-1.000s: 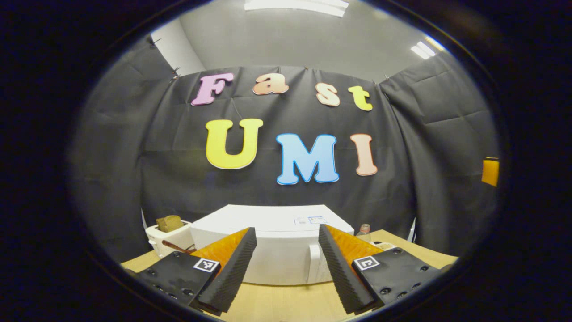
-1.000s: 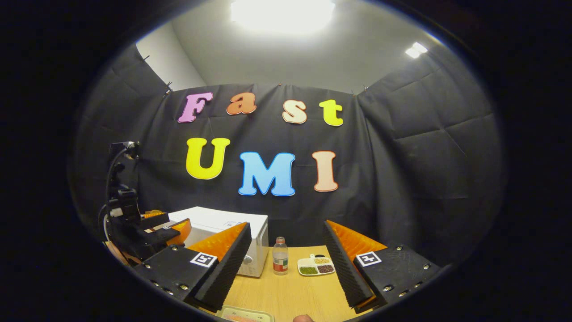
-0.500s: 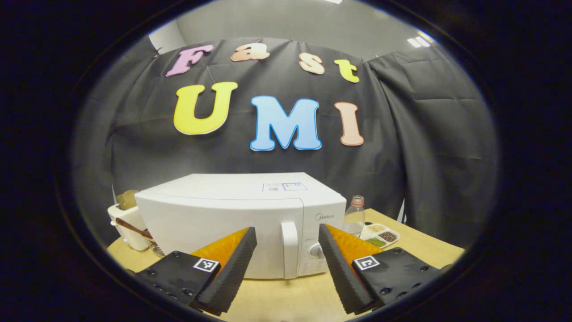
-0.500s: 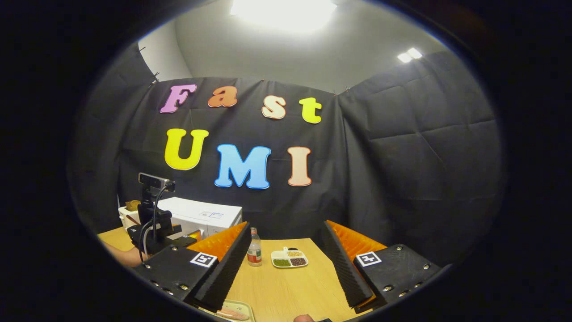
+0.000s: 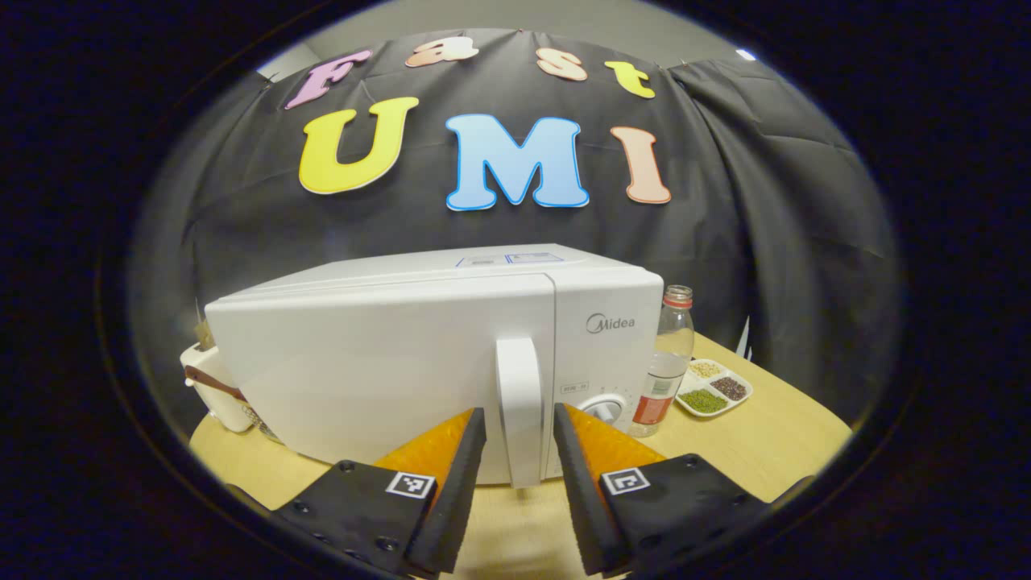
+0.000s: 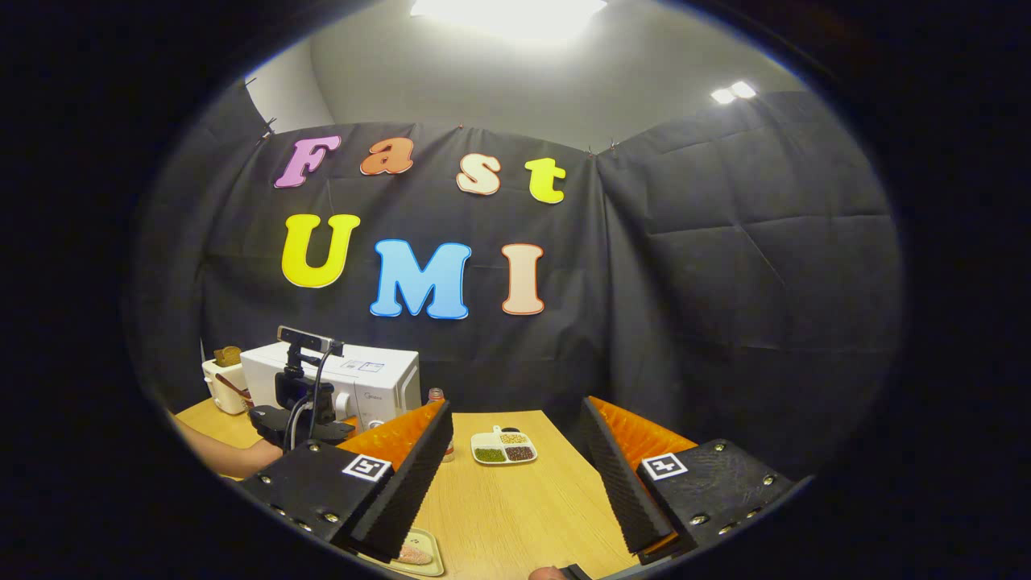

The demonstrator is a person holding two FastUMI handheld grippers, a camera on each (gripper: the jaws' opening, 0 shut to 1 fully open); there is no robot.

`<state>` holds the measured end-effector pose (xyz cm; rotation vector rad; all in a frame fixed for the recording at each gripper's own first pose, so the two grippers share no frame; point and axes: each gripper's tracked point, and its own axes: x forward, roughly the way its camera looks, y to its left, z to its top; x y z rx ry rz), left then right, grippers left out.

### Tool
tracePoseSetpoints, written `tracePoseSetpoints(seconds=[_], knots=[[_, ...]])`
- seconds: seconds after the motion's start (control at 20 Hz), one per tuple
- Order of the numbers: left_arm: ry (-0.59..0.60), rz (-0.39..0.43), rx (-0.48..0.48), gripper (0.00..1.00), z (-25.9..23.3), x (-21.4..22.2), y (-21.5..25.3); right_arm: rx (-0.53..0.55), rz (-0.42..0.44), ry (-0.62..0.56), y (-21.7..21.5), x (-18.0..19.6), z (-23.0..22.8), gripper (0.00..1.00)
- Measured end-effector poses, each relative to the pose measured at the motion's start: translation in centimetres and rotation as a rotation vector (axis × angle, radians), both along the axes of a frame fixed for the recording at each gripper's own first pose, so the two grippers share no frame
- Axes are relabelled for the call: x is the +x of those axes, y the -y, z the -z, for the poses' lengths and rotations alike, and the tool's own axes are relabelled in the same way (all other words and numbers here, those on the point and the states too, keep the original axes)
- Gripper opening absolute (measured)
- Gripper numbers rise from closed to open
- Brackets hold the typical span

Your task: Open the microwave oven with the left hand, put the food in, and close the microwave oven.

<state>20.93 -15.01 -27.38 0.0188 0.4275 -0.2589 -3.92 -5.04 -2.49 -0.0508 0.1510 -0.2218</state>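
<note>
The white microwave [image 5: 387, 362] stands on the wooden table with its door closed; farther off it is the microwave [image 6: 362, 379] at the left. My left gripper [image 5: 518, 417] is open, its jaws narrowed to either side of the upright door handle [image 5: 519, 387], with slim gaps on both sides. The left gripper [image 6: 298, 415] also shows held by a person's forearm [image 6: 217, 457] in front of the oven. My right gripper [image 6: 516, 407] hangs open over the table with nothing between its fingers. A pale tray of pinkish food [image 6: 412, 554] lies just below its left finger.
A clear bottle [image 5: 667, 354] with a red label stands right of the microwave, and a sectioned dish of beans [image 5: 714, 391] lies beyond it; both show as the bottle [image 6: 436, 395] and dish [image 6: 503, 447]. A white toaster [image 5: 211, 387] stands left of the oven.
My left gripper has come closer to the microwave, and its fingers have narrowed around the door handle. The right gripper has drifted a little right, still open.
</note>
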Motion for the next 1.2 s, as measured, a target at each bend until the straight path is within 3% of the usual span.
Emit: tracePoseSetpoints(seconds=[0.05,0.1,0.15,0.5,0.7,0.8,0.9,1.2], knots=[[0.002,0.002,0.005,0.53,-0.3,-0.1,0.1,-0.002,-0.003,-0.003,0.1,-0.1,0.1,0.97],[0.008,0.005,-0.001,0.52,-0.3,-0.1,0.5,-0.002,-0.013,-0.004,-0.1,-0.1,0.1,0.97],[-0.002,0.005,0.012,0.37,0.8,0.9,0.8,-0.002,-0.025,-0.007,-0.3,-0.1,0.2,0.97],[-0.038,-0.001,0.004,0.22,-0.1,-0.1,0.4,-0.002,-0.097,-0.006,-0.8,0.2,0.4,0.97],[-0.077,-0.036,-0.047,0.10,0.0,-0.2,0.2,0.003,-0.124,0.008,-0.7,0.5,0.2,0.97],[-0.117,-0.059,-0.063,0.09,0.2,-2.3,-0.4,0.003,-0.151,0.012,-1.1,0.9,0.3,0.97],[-0.056,-0.045,-0.069,0.10,-1.0,-4.7,-1.4,0.009,-0.171,0.020,-1.3,1.4,0.3,0.97],[-0.070,-0.014,-0.076,0.11,-1.6,-10.3,-4.8,0.056,-0.329,-0.022,-5.5,4.3,2.4,0.97]])
